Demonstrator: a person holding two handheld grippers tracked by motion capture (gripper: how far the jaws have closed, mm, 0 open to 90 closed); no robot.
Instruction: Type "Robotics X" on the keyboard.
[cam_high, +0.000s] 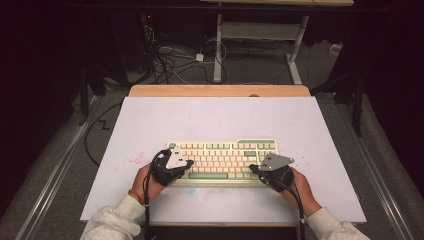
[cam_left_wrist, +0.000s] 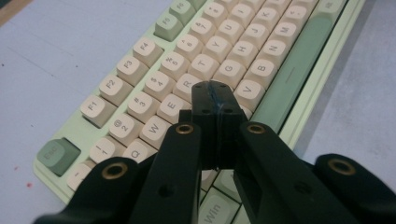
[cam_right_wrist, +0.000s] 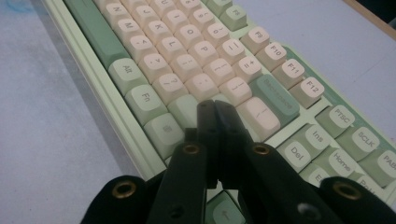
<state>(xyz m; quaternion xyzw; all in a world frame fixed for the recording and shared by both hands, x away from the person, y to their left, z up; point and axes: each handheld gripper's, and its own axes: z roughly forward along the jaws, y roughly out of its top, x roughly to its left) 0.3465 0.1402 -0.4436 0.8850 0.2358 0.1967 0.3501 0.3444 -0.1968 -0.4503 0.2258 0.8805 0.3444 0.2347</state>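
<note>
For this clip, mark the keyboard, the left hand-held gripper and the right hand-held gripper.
keyboard (cam_high: 220, 150): high view, on the cream keys in the upper rows.
left hand-held gripper (cam_left_wrist: 216, 100): left gripper view, at the closed jaw tips over the keys.
right hand-held gripper (cam_right_wrist: 215, 116): right gripper view, at the closed jaw tips.
</note>
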